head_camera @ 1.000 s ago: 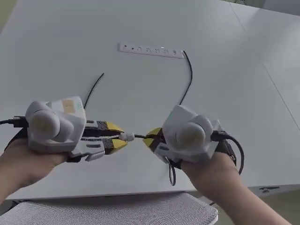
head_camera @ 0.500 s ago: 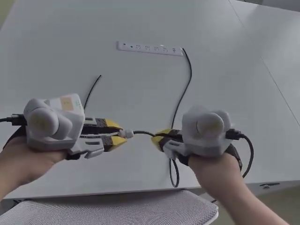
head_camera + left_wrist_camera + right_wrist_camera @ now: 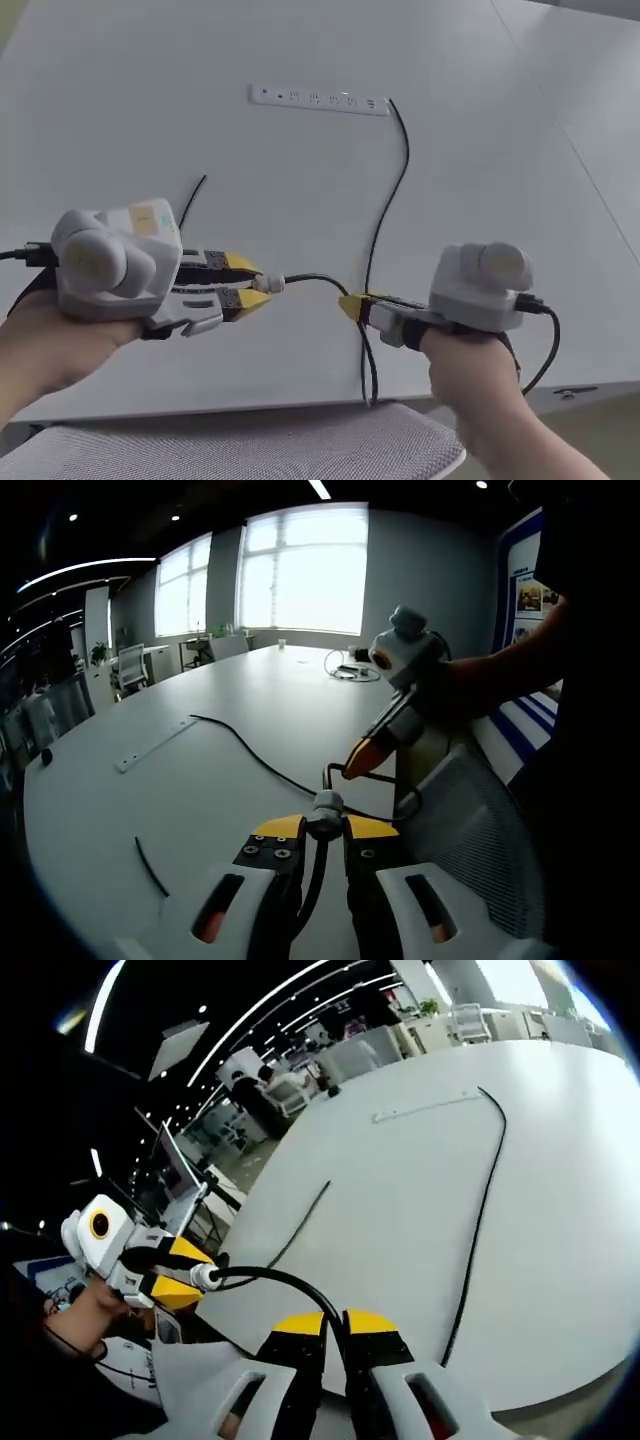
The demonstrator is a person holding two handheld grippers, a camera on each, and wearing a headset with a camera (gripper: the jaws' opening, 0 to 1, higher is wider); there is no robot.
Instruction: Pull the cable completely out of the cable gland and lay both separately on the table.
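We are holding both tools over the near edge of the surface (image 3: 480, 180), with open room beyond toward the power strip (image 3: 318, 100) at the far edge. The left tool (image 3: 255, 285) is pinching the cable gland (image 3: 268, 285), whose long axis is pointing right along that edge. The right tool (image 3: 352, 305) is pressing shut on the black cable (image 3: 315, 280) and is now standing farther right, baring more cable.
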